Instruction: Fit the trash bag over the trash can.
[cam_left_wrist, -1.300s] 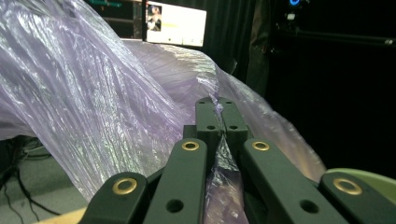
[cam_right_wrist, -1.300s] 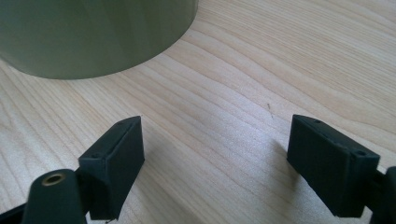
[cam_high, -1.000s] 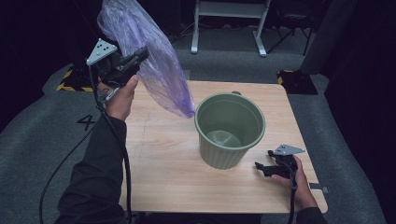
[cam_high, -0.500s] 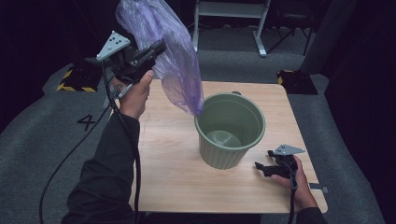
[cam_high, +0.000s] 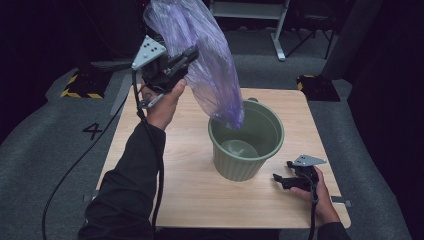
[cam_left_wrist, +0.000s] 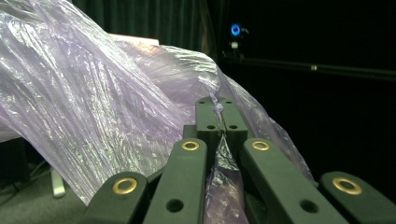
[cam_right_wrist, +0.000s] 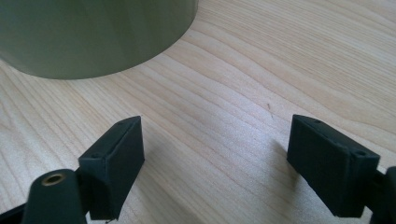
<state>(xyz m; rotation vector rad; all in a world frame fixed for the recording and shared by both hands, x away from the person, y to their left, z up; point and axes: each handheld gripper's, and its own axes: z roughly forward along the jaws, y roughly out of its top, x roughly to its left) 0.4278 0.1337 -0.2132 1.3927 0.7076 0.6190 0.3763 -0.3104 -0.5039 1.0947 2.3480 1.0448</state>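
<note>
Purple bag (cam_high: 210, 65) pinched tight in left gripper (cam_high: 187, 56) fingers, held high so tail drops into green bin (cam_high: 246, 137). Right gripper (cam_high: 280, 180) fingers wide apart, empty, parked on surface (cam_high: 165, 195) beside bin.

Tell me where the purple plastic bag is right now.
In the high view the purple plastic bag hangs from the shut left claw, raised over the table's left rear, with its lower end dipping inside the rim of the green bucket.
</note>
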